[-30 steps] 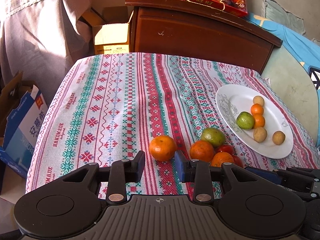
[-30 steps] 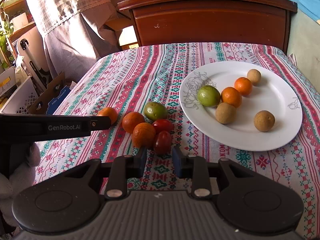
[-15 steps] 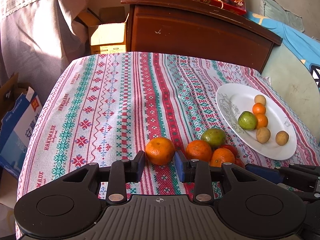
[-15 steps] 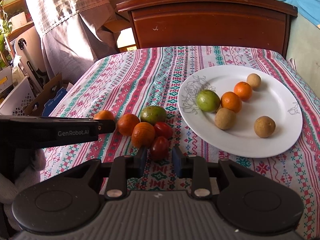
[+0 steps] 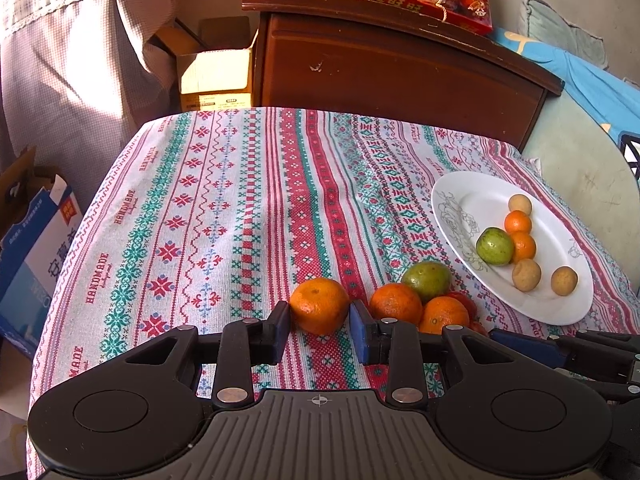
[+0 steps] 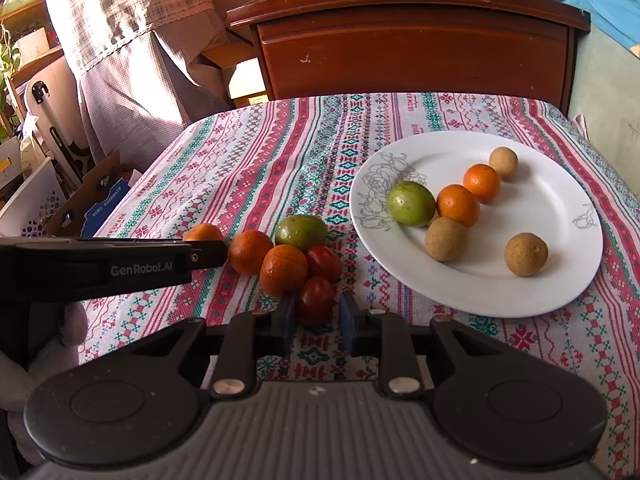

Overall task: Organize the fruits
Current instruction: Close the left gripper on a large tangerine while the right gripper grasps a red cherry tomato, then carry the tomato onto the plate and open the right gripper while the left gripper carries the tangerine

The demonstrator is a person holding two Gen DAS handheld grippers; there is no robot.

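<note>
**Fruit sorting: about half done, two pieces in the grip**

1. White plate [image 6: 560, 280], toward the right edge of the table [image 5: 224, 208]. Holding six pieces: one green fruit [image 6: 411, 204], two small oranges [image 6: 458, 205], three tan round fruits [image 6: 526, 254]. Counted as sorted.

2. Loose on the striped cloth, close to the near edge of the table and just left of the plate. Six pieces: lone mandarin [image 5: 319, 306], two clustered mandarins [image 6: 283, 270], green-brown fruit [image 6: 301, 232], far tomato [image 6: 323, 263], near tomato [image 6: 316, 300]. The last five bunched and touching; the lone mandarin set slightly apart toward the left edge.

3. Left gripper [image 5: 319, 314]. Pinching the lone mandarin, blue pads against both flanks, fruit not yet lifted off the cloth.

4. Right gripper [image 6: 316, 314]. Jaws closing on the near tomato, pads hard by its sides, fruit down on the cloth at the front of the bunch.

5. Progress, by judgement: six of twelve plated. Remaining: carrying over the two gripped pieces, then the four left in the bunch. Room on the plate's near and right portions.
</note>
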